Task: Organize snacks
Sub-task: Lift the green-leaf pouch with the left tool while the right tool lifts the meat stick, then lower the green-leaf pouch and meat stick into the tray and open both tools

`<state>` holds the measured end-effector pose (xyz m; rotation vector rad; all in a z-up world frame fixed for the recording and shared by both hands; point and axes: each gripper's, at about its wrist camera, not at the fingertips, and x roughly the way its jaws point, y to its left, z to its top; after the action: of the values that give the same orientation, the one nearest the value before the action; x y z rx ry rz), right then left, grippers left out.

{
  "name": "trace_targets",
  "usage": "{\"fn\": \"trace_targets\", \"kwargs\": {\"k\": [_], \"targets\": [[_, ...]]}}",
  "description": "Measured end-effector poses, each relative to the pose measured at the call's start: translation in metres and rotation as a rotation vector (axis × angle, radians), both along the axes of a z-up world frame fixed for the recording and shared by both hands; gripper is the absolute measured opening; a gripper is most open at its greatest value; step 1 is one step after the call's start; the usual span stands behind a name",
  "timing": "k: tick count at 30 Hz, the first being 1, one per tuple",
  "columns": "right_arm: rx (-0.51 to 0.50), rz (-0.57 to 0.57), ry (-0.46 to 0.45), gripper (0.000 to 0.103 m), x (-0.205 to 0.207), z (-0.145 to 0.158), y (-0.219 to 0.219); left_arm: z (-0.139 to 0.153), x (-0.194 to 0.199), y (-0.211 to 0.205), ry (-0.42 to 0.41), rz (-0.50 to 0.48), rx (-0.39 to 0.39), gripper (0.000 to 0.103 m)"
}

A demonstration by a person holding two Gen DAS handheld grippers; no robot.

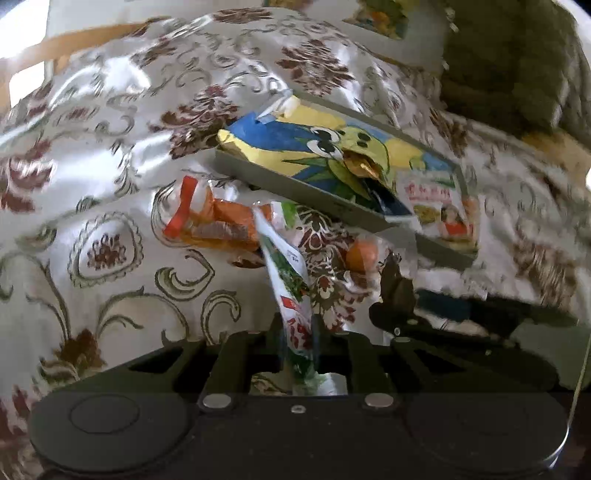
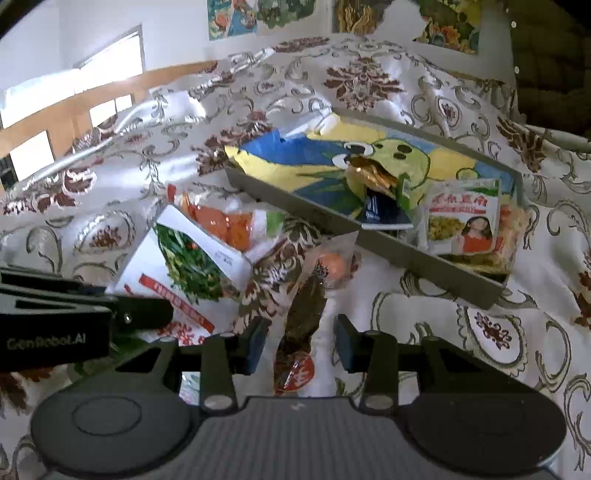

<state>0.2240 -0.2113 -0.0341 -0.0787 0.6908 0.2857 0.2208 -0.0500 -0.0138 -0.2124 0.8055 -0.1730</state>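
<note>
My left gripper (image 1: 297,332) is shut on a green-and-white snack packet (image 1: 288,273), held edge-on above the cloth; it also shows in the right wrist view (image 2: 192,258). My right gripper (image 2: 299,343) is open, its fingers either side of a clear packet with dark contents and an orange piece (image 2: 306,306) lying on the cloth. A grey tray (image 2: 303,210) with a parrot picture holds a packet showing a woman (image 2: 465,218), a dark blue packet (image 2: 384,214) and a gold wrapper (image 2: 373,173). An orange snack bag (image 2: 225,221) lies left of the tray.
A shiny floral cloth (image 2: 461,332) covers the table. A wooden rail (image 2: 110,88) and wall pictures (image 2: 258,14) stand behind. A dark olive cushion (image 1: 517,62) sits at the back right. My left gripper's body (image 2: 55,321) reaches in from the left edge.
</note>
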Motion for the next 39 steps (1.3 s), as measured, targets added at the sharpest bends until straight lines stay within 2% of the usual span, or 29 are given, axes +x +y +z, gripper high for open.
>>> {"fn": "trace_targets", "kwargs": {"k": [2,6,20,25,31,35,39], "targets": [[0.016,0.003,-0.015,0.044,-0.001,0.004,-0.002,0.003,-0.003,0.001,-0.005,0.030,-0.031,0.010],[0.045,-0.005,-0.043,0.044,-0.004,0.013,-0.007,0.011,-0.009,-0.008,-0.036,0.036,0.006,0.009],[0.148,-0.054,-0.117,0.044,-0.007,0.042,-0.034,0.053,-0.011,-0.023,-0.125,0.013,0.009,0.008],[0.167,-0.094,-0.172,0.044,-0.001,0.058,-0.053,0.073,0.014,-0.035,-0.175,-0.017,0.030,0.008],[0.150,-0.101,-0.169,0.044,0.041,0.064,-0.074,0.086,0.069,-0.052,-0.213,-0.042,-0.051,0.008],[0.152,-0.131,-0.175,0.044,0.072,0.056,-0.091,0.086,0.109,-0.071,-0.232,-0.058,-0.103,0.008],[0.218,-0.185,-0.157,0.044,0.099,0.033,-0.110,0.079,0.143,-0.093,-0.247,-0.091,-0.114,0.009]]}}
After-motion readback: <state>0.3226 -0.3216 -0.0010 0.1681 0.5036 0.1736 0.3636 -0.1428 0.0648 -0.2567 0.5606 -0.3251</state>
